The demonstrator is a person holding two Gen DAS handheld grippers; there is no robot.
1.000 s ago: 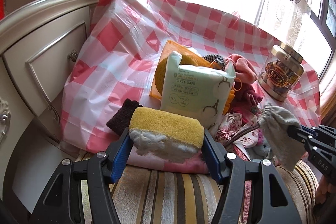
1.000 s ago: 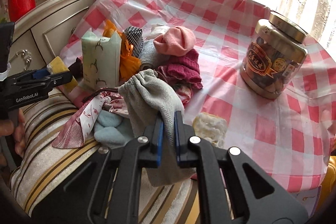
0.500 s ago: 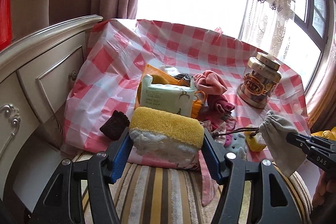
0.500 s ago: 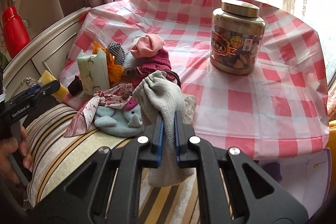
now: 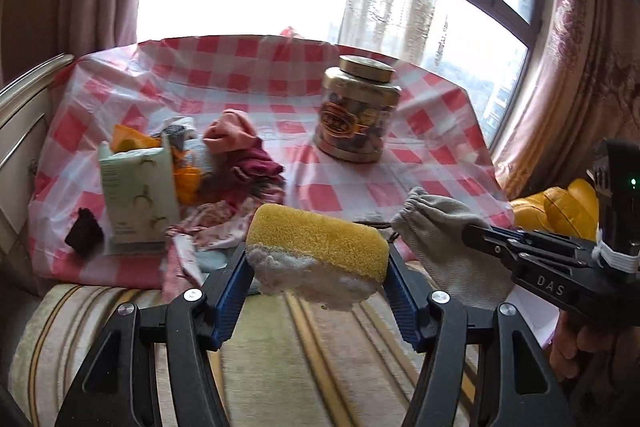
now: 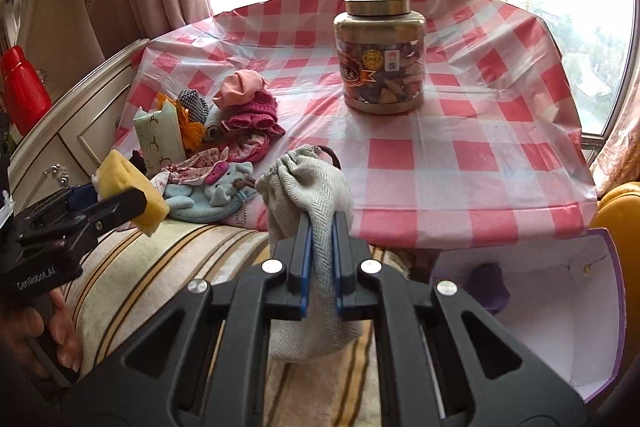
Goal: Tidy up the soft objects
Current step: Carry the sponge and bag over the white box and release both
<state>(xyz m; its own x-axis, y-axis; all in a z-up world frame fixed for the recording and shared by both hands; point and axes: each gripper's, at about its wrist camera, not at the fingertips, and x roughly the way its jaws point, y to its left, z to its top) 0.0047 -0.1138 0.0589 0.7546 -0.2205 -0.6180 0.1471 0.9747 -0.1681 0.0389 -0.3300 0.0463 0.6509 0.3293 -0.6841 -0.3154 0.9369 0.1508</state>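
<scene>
Lettering "DAS" on right gripper (image 5: 476, 235), "GenRobot.AI" on left gripper (image 6: 132, 203).

Left gripper (image 5: 316, 267): black frame, blue finger pads, silver screws, "GenRobot.AI" print. Right gripper (image 6: 320, 255): same build, "DAS" lettering, green indicator light, white strap.

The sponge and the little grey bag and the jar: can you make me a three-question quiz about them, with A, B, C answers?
1. Where is the jar?
A. on the checked cloth
B. in the box
C. on the striped cushion

2. What colour is the top of the sponge?
A. blue
B. yellow
C. green

3. What are the right tongs doing?
A. gaping, nothing in them
B. squeezing the jar
C. pinching the grey bag

Answers: 1 A, it stands upright on the red-and-white squares. 2 B, yellow over a white underside. 3 C, the bag's fabric is between the pads.
</scene>
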